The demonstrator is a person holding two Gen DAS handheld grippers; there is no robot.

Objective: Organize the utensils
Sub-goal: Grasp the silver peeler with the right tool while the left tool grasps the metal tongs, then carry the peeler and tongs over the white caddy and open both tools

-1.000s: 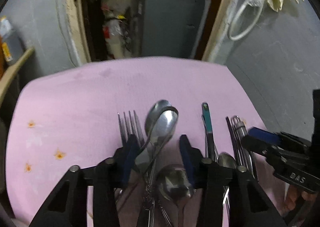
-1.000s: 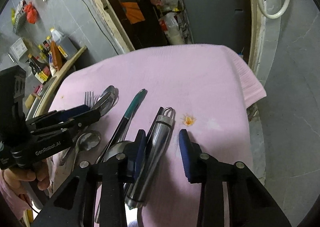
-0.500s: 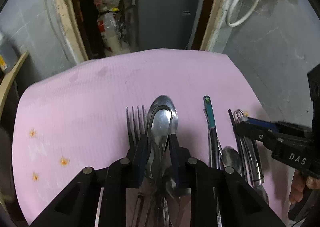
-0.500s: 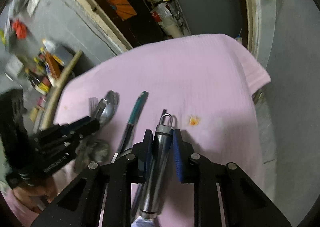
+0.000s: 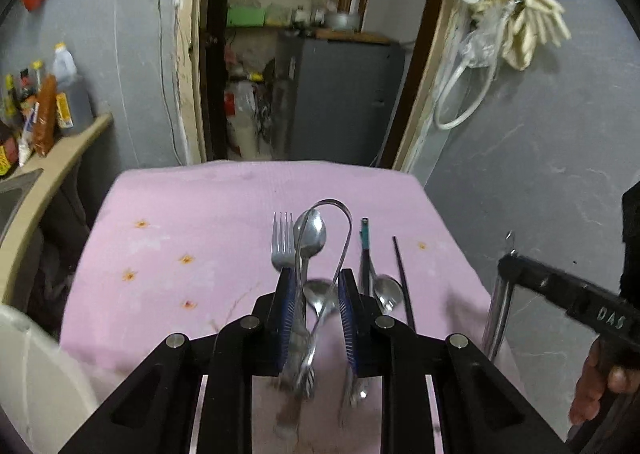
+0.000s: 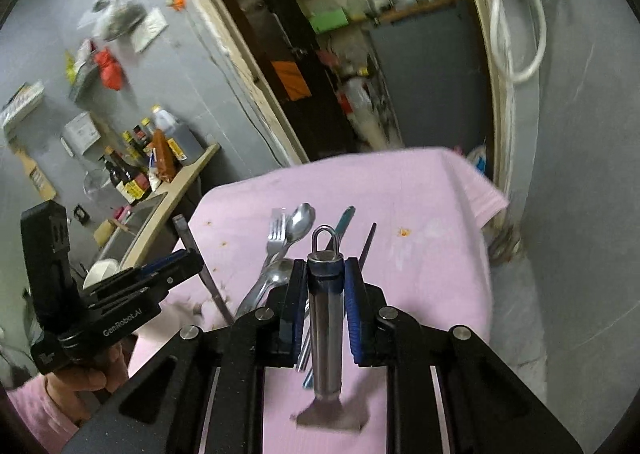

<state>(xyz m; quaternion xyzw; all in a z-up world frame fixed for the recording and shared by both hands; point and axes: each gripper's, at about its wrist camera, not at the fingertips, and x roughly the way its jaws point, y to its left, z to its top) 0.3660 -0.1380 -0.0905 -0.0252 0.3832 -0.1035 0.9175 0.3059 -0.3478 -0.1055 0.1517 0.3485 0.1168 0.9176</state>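
Note:
My left gripper (image 5: 316,286) is shut on steel tongs (image 5: 344,222) and holds them lifted above the pink cloth (image 5: 192,222). My right gripper (image 6: 325,282) is shut on a steel-handled scraper (image 6: 326,318), lifted, blade end hanging below. On the cloth lie a fork (image 5: 282,242), spoons (image 5: 314,234), a second spoon (image 5: 387,292), a teal-handled utensil (image 5: 364,238) and a black stick (image 5: 402,274). The right wrist view shows the fork (image 6: 276,232), a spoon (image 6: 302,220), the teal-handled utensil (image 6: 344,220) and the left gripper (image 6: 176,266) at left.
The pink-covered table (image 6: 440,190) ends at the right against a grey wall. A counter with sauce bottles (image 6: 156,150) and a sink stands to the left. A white bowl (image 6: 102,268) sits near the left. An open doorway (image 5: 300,94) lies behind the table.
Both grippers have risen from the cloth, each carrying its utensil: the left with the tongs, the right with the scraper. The camera views now look down from higher.

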